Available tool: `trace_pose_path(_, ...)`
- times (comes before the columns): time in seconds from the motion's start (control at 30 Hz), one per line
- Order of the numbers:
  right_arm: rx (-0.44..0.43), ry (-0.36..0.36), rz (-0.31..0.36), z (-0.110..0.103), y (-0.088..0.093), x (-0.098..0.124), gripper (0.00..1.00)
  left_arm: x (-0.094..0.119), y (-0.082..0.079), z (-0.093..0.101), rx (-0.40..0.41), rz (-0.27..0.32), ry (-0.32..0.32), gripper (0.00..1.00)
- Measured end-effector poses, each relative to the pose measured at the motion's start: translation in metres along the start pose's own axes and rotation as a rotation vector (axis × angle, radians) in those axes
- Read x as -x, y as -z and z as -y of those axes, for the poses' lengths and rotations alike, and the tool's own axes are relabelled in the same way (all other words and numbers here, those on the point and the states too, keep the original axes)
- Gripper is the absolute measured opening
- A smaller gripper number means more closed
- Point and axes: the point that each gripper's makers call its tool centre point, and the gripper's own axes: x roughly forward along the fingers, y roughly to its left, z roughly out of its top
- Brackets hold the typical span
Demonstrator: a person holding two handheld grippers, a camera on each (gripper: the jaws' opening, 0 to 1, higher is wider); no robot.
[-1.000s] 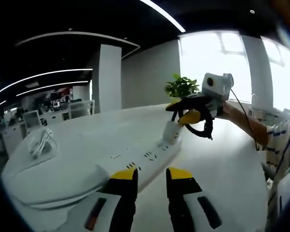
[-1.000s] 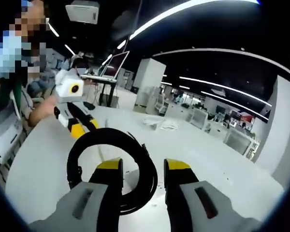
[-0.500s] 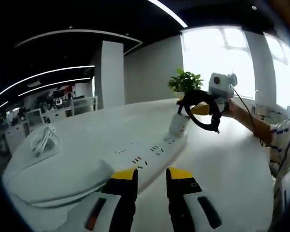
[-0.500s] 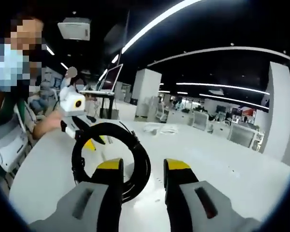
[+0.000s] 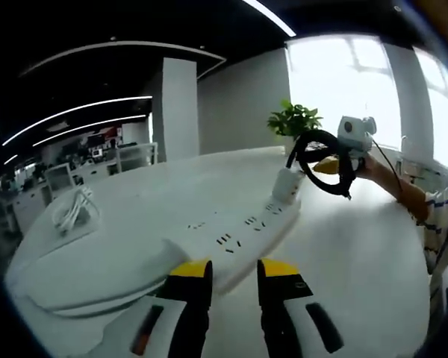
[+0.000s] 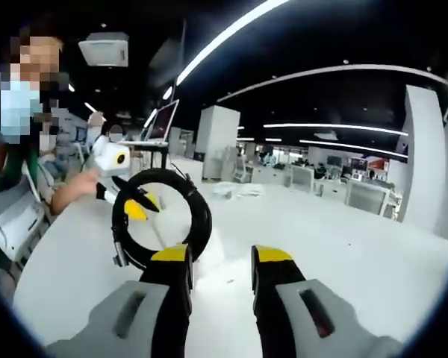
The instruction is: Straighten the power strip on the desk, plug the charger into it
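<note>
The left gripper (image 5: 234, 270) hovers with jaws parted, empty, over the near end of the white power strip (image 5: 235, 235). Beyond it, the right gripper (image 6: 215, 257) holds a coiled black cable (image 6: 161, 218) above the white charger (image 5: 286, 185).

This is an open-plan office. Long strip lights (image 6: 231, 33) cross a dark ceiling above rows of white desks (image 6: 321, 190) with chairs. A monitor (image 6: 158, 121) stands on a raised stand, square white columns (image 5: 181, 108) break up the floor, and a potted plant (image 5: 294, 121) sits by a bright window (image 5: 336, 82) beyond the broad white surface (image 5: 134, 216).
</note>
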Motion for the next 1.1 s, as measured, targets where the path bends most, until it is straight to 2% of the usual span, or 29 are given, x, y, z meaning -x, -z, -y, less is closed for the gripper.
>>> trace_pose_path(0.13,-0.020,0.016,-0.031,0.005,0.012,0.001,0.27,0.002,0.000,-0.005,0.003,0.000,-0.014,0.24)
trace_pose_path(0.2,-0.003,0.025,-0.061,0.005,0.020,0.000,0.27,0.002,0.000,-0.008,0.004,-0.001,-0.024,0.24)
trace_pose_path(0.43,-0.014,0.014,-0.128,-0.004,0.040,-0.014,0.27,0.003,0.001,-0.011,0.002,-0.012,-0.032,0.25)
trace_pose_path(0.6,-0.033,0.006,-0.139,-0.010,0.045,-0.024,0.26,0.003,0.004,-0.017,-0.008,-0.028,-0.061,0.26)
trace_pose_path(0.83,-0.024,-0.002,-0.156,-0.018,0.048,-0.030,0.25,-0.001,0.010,-0.012,-0.018,-0.056,-0.047,0.27)
trace_pose_path(1.1,-0.043,-0.004,-0.154,-0.023,0.050,-0.034,0.24,-0.003,0.010,-0.011,-0.021,-0.056,-0.049,0.27)
